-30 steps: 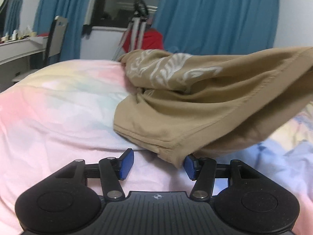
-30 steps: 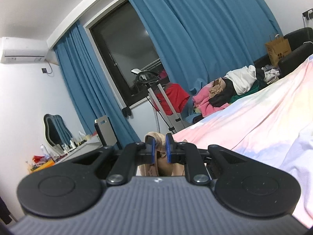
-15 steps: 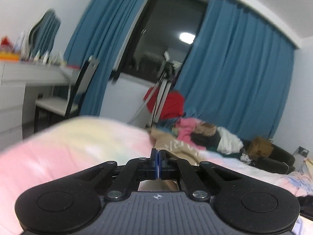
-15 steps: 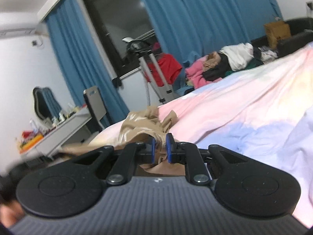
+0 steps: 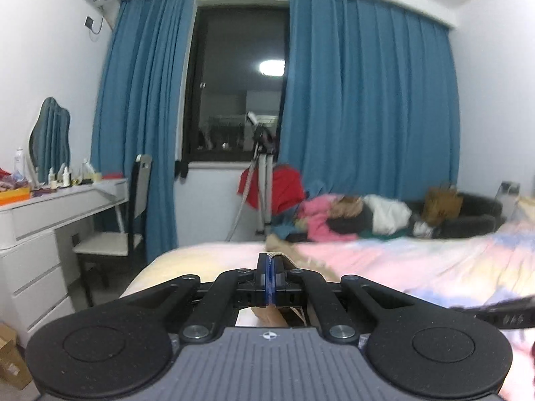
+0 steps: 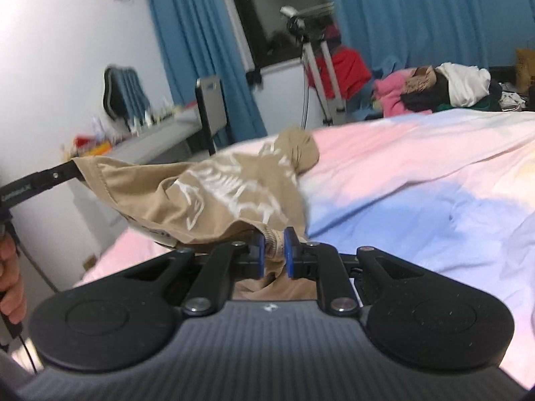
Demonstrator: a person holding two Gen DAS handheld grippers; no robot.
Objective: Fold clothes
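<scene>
The tan shirt (image 6: 214, 197) is held off the bed (image 6: 418, 173) by both grippers. A second ago the left gripper (image 5: 269, 270) was spread wide in front of a hem corner lying on the bedspread; it has since been pressed together on that corner, with only a sliver of cloth seen between its blue pads, and it has been raised so that the room, not the bed, now fills its view. The right gripper (image 6: 275, 250) has been kept pinched on a ribbed edge of the shirt throughout, its pads parted only by the bunched fabric.

In the right wrist view the shirt is stretched from the pinch at 6 o'clock out to the left gripper's fingers at 9 o'clock, while a far bunch at 12 o'clock is left resting on the bedspread. A two-point hold has thus been gained, so the garment can probably now be shaken out and laid flat for folding.
</scene>
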